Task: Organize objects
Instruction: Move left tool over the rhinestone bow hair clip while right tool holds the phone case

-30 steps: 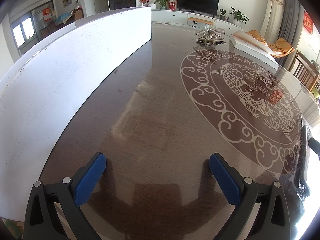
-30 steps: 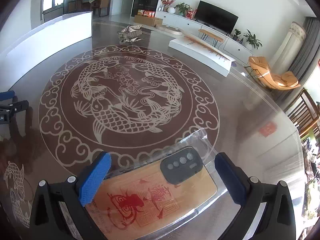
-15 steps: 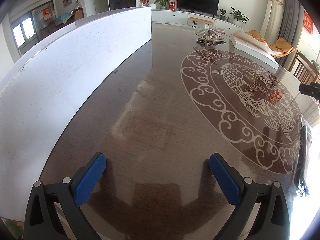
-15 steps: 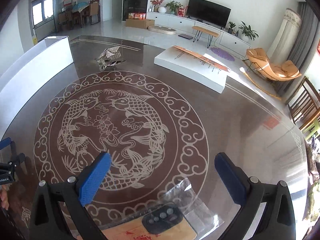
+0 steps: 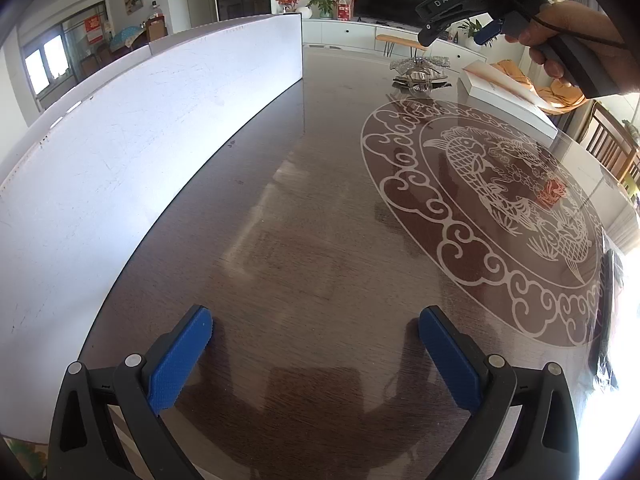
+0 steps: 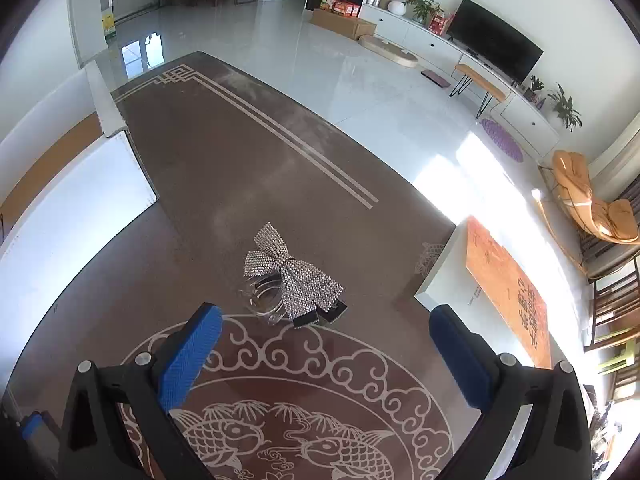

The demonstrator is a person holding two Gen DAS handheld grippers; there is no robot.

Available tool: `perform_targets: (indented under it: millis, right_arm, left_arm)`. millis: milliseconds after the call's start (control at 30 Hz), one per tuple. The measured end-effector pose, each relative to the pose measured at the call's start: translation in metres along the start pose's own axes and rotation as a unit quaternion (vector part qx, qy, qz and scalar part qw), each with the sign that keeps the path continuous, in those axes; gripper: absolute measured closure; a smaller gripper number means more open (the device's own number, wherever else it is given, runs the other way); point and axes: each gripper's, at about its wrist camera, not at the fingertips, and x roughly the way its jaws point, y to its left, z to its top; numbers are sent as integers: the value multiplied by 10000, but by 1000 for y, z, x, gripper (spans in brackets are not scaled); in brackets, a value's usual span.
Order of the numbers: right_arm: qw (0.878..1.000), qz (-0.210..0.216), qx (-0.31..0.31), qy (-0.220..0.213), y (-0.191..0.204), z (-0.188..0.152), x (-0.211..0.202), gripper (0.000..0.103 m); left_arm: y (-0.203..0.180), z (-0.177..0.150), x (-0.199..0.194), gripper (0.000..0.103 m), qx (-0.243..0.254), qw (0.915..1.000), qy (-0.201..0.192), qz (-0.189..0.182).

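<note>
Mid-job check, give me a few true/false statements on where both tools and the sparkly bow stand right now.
1. The right tool is shut on the sparkly bow. False: its jaws are wide open and empty, with the bow lying on the table ahead of them.
2. The left tool is open and holds nothing. True.
3. The bow lies inside the fish medallion. False: it sits just beyond the medallion's cloud border.
4. A white box with an orange panel lies to the right of the bow in the right wrist view. True.
5. The right tool is raised above the table in the left wrist view, gripped by a hand. True.
</note>
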Motion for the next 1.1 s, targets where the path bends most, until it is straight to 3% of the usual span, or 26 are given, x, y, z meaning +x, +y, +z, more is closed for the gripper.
perform_targets:
  millis: [233, 267, 300, 333, 467, 567, 700, 800, 900, 1000, 1100]
  right_arm:
    - [9981, 129, -152, 587, 21, 26, 59, 1]
    - [9973, 146, -158, 700, 22, 24, 66, 6]
    - [9969, 188, -122, 756, 22, 22, 68, 30]
    - [9970, 235, -15, 732, 21, 19, 67, 30]
    - [9919, 997, 477, 621, 29, -3, 50, 30]
    - [9807, 1734, 577, 698, 62, -35, 27, 30]
    - [9473, 2802, 1015, 1177, 104, -96, -5, 27]
    - [9354, 3113, 1502, 741, 96, -130, -49, 16]
    - [9418, 2743, 1942, 28, 62, -162, -93, 4]
    - [9591, 1731, 2211, -350, 24, -209, -128, 0]
    - [9637, 759, 2527, -403, -9, -284, -146, 0]
  left_arm:
    - [1, -1, 0, 0, 11, 10000, -1, -13]
    - [1, -1, 0, 0, 10, 10000, -2, -15]
    - [1, -1, 0, 0, 9, 10000, -1, -15]
    - [1, 0, 1, 0, 7, 10000, -2, -14]
    - [0, 0, 1, 0, 1, 10000, -4, -9]
    - [1, -3, -1, 0, 18, 10000, 16, -15]
    - [-3, -6, -3, 0, 81, 9999, 126, -58]
    - [-10, -7, -4, 0, 207, 9995, 193, -130]
    - [-14, -8, -4, 0, 306, 9992, 202, -187]
    - [-14, -7, -4, 0, 306, 9991, 204, -189]
    - [-15, -6, -3, 0, 305, 9992, 203, -184]
